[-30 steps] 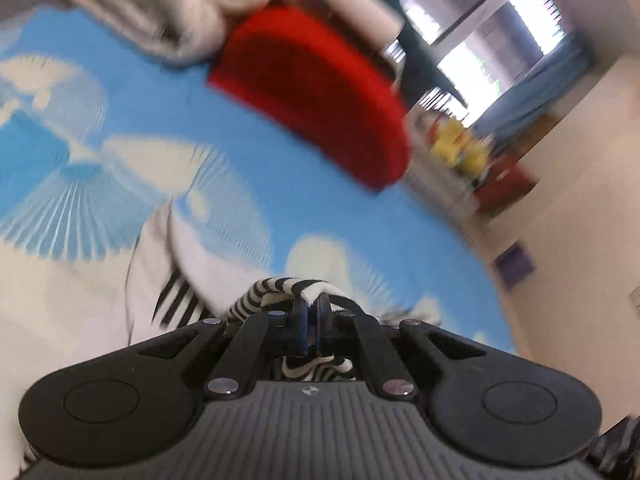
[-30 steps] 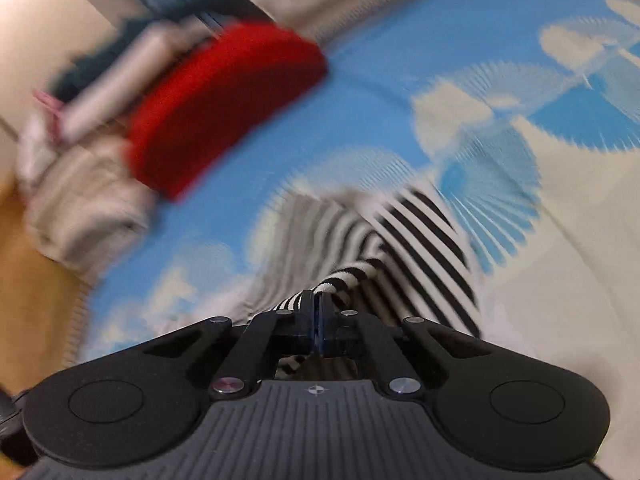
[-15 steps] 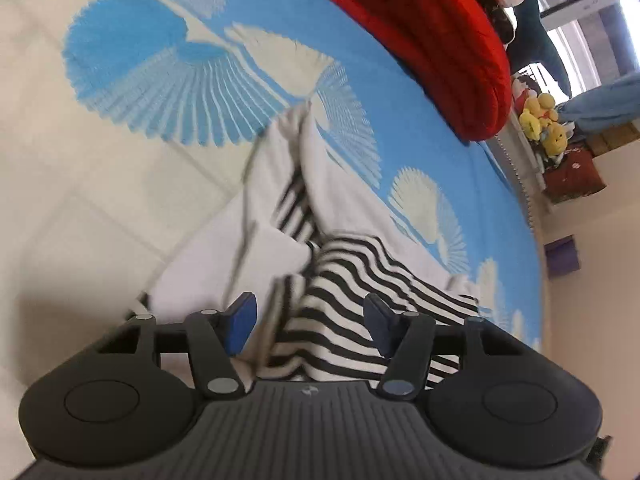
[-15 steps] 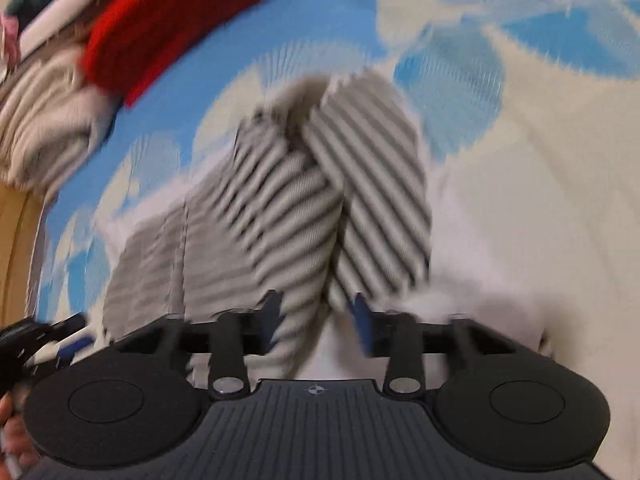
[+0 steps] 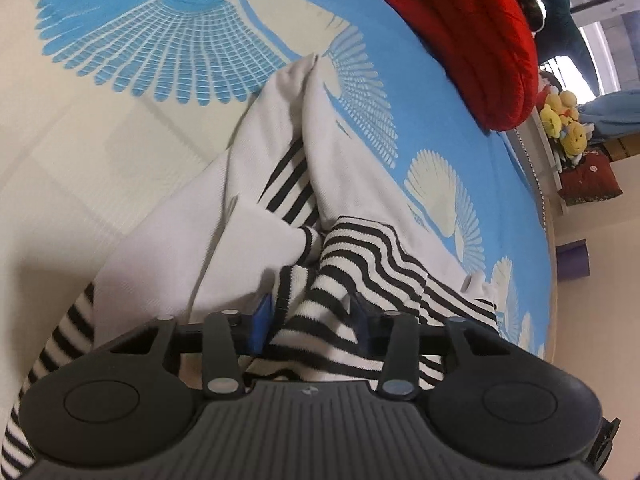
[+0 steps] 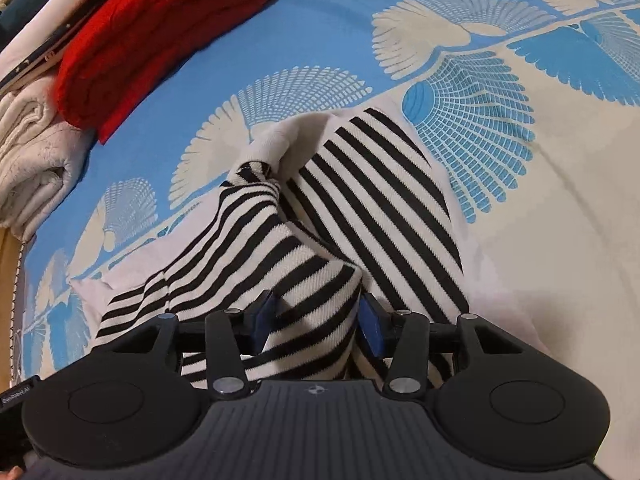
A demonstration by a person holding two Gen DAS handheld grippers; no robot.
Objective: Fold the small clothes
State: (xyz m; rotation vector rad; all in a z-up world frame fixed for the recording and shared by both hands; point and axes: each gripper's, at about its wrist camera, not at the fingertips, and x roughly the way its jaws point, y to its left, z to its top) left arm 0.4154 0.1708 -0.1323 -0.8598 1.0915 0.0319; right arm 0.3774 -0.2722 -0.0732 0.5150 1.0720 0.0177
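Note:
A small black-and-white striped garment with white parts (image 5: pixel 280 168) lies crumpled on the blue and cream patterned bedspread (image 5: pixel 140 52). It also shows in the right wrist view (image 6: pixel 380 200). My left gripper (image 5: pixel 312 316) is open, its blue-padded fingers apart with a striped fold lying between them. My right gripper (image 6: pixel 316 316) is open too, its fingers either side of a striped fold (image 6: pixel 308 292). Neither gripper clamps the cloth.
A folded red knit (image 5: pixel 472 28) lies at the far side of the bed, also in the right wrist view (image 6: pixel 160 28). A cream folded knit (image 6: pixel 32 160) sits beside it. Yellow plush toys (image 5: pixel 564 120) and a purple object (image 5: pixel 576 260) lie beyond the bed edge.
Both grippers were shut on striped cloth and held it up a second ago. They have since opened and come down close over the garment, which now lies on the bedspread.

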